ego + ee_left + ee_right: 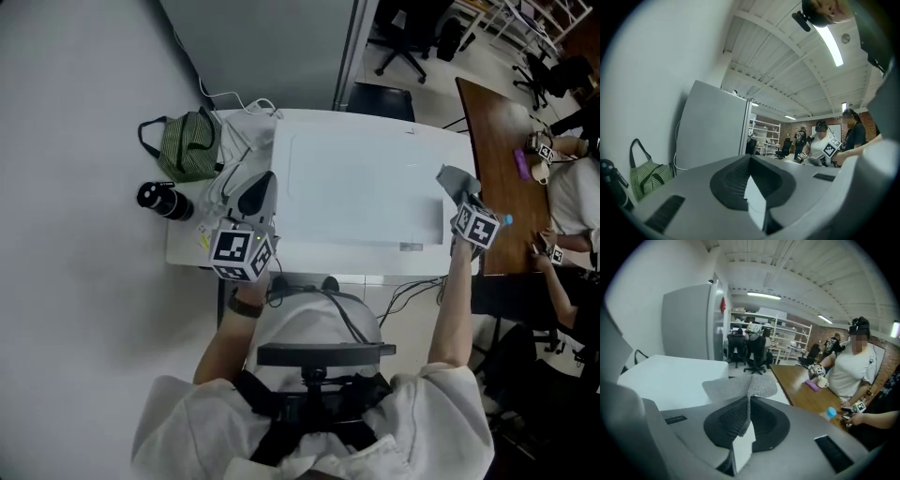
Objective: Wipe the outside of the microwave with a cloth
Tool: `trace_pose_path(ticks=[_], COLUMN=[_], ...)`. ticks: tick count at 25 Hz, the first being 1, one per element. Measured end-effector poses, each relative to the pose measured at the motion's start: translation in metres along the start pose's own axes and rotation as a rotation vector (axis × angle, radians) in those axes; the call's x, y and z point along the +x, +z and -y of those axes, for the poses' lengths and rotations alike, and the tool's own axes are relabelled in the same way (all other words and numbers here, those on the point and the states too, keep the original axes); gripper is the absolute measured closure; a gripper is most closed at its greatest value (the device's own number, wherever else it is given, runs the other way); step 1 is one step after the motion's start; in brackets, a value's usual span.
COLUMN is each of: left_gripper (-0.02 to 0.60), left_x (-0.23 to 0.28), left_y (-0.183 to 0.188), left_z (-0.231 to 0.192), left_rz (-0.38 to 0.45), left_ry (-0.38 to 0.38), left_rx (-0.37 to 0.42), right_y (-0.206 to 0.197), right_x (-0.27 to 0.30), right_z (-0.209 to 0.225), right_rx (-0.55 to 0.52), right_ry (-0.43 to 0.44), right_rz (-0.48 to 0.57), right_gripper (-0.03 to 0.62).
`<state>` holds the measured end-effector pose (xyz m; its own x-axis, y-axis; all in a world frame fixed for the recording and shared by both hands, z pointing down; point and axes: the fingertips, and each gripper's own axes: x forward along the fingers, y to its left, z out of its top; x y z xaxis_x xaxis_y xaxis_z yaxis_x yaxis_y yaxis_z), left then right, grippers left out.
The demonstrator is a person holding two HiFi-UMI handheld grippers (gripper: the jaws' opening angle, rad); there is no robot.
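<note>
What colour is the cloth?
The cloth is grey, finely meshed; clearest in the right gripper view.

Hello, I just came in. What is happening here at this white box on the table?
A person stands at a white microwave with a hand-held gripper in each hand. The right hand-held gripper is shut on a grey cloth and holds it at the right edge of the microwave's top, ready for wiping. The left hand-held gripper is shut with nothing in it, at the microwave's left edge. A green striped bag sits on the table to the left.
</note>
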<state>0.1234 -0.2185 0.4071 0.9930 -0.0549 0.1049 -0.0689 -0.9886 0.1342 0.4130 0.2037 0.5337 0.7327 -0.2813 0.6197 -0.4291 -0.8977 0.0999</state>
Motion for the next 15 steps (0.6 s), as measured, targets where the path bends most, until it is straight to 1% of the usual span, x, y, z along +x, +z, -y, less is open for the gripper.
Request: trace_pose_path(ticks=[1, 3, 5, 6, 7, 9, 12, 15], left_gripper=[0.549, 0.549, 0.549, 0.549, 0.549, 0.549, 0.549, 0.549], left_x=[-0.001, -0.004, -0.005, -0.007, -0.009, -0.018, -0.033, -0.045], left_y=[0.0, 0.0, 0.002, 0.004, 0.006, 0.009, 0.007, 0.004], left_z=[-0.001, -0.004, -0.006, -0.008, -0.01, -0.02, -0.034, -0.043], left_rz=[0.004, 0.013, 0.013, 0.013, 0.015, 0.022, 0.024, 0.025], left_ry=[0.002, 0.011, 0.012, 0.013, 0.018, 0.039, 0.067, 0.08], left_rx=[-0.002, -0.01, -0.014, -0.013, -0.013, -0.017, -0.031, -0.058], right_y=[-0.004, -0.001, 0.005, 0.009, 0.015, 0.031, 0.056, 0.077], right_x=[0.001, 0.003, 0.005, 0.008, 0.012, 0.021, 0.024, 0.017], right_z=[0.013, 0.023, 0.015, 0.002, -0.018, -0.076, -0.182, -0.297], right_rx=[0.008, 0.013, 0.004, -0.013, -0.044, -0.136, -0.281, -0.383], right_ry=[-0.025, -0.049, -0.042, -0.024, 0.004, 0.079, 0.219, 0.385], right_rz=[-0.006, -0.002, 0.002, 0.0, -0.003, -0.005, 0.009, 0.032], right_gripper=[0.579, 0.579, 0.579, 0.579, 0.579, 0.579, 0.579, 0.579])
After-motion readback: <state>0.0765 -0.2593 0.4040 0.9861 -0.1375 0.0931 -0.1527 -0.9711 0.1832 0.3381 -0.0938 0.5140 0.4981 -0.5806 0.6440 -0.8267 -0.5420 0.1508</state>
